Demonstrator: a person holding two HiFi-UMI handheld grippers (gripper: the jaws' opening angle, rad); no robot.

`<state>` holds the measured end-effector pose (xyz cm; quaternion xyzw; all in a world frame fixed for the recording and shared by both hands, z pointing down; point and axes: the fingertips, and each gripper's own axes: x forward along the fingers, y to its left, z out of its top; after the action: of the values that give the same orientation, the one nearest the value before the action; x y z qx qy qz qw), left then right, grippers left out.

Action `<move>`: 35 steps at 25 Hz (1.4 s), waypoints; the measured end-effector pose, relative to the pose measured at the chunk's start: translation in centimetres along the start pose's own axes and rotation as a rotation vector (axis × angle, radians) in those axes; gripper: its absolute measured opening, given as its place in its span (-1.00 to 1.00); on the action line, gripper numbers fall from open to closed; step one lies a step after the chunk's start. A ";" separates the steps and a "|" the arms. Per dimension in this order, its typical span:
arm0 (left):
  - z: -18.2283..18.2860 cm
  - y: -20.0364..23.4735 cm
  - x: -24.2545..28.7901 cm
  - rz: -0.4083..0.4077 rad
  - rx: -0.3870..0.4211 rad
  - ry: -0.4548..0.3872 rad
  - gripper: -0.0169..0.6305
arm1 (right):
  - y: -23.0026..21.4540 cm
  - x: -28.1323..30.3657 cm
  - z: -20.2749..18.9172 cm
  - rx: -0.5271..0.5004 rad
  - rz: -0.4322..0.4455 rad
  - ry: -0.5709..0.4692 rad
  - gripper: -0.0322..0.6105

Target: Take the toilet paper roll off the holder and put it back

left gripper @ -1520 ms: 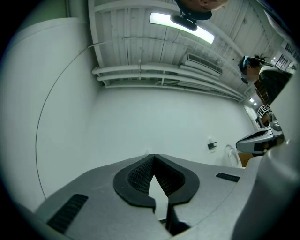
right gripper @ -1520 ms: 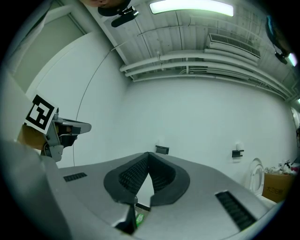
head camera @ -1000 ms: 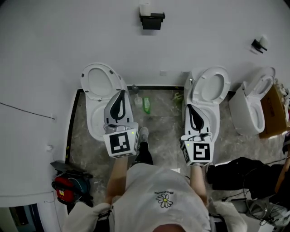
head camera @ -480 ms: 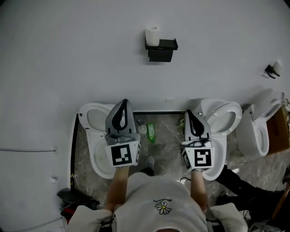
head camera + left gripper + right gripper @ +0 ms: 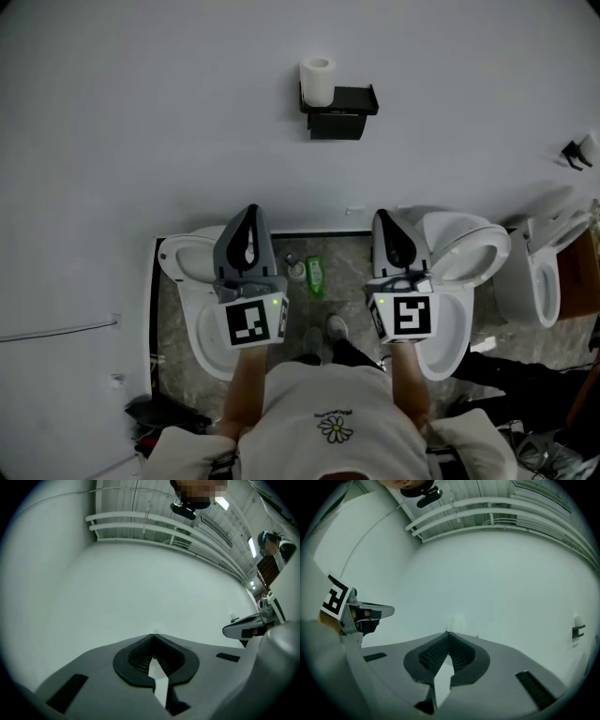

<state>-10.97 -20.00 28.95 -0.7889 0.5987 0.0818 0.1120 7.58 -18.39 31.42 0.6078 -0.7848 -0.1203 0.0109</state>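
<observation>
Ahead, the toilet paper roll (image 5: pixel 318 82) stands beyond left gripper (image 5: pixel 249 210) and right gripper (image 5: pixel 382 217).

A left toilet (image 5: pixel 183 281), a middle toilet (image 5: pixel 466 253) and a right toilet (image 5: pixel 525 281) line the white wall (image 5: pixel 141 112). A green bottle (image 5: pixel 314 276) stands on the marbled floor (image 5: pixel 352 267) between the first two.

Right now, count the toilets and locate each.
3. Left toilet beneath the left hand-held gripper; middle toilet beneath the right hand-held gripper; third toilet at right edge. Others may be hidden.
</observation>
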 end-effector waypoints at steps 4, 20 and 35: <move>-1.3 0.4 0.6 0.029 0.034 0.021 -0.90 | -0.4 1.6 -1.0 0.004 0.017 0.008 -0.87; -2.3 0.2 3.9 0.065 0.054 0.033 -0.90 | -3.2 4.8 -2.3 0.098 0.030 0.005 -0.87; -4.0 2.5 5.8 0.104 0.055 0.061 -0.90 | -1.0 23.4 6.4 0.118 0.056 -0.034 0.15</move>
<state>-11.88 -27.10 31.04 -0.7557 0.6438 0.0468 0.1106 1.40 -39.87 21.99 0.5832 -0.8073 -0.0836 -0.0349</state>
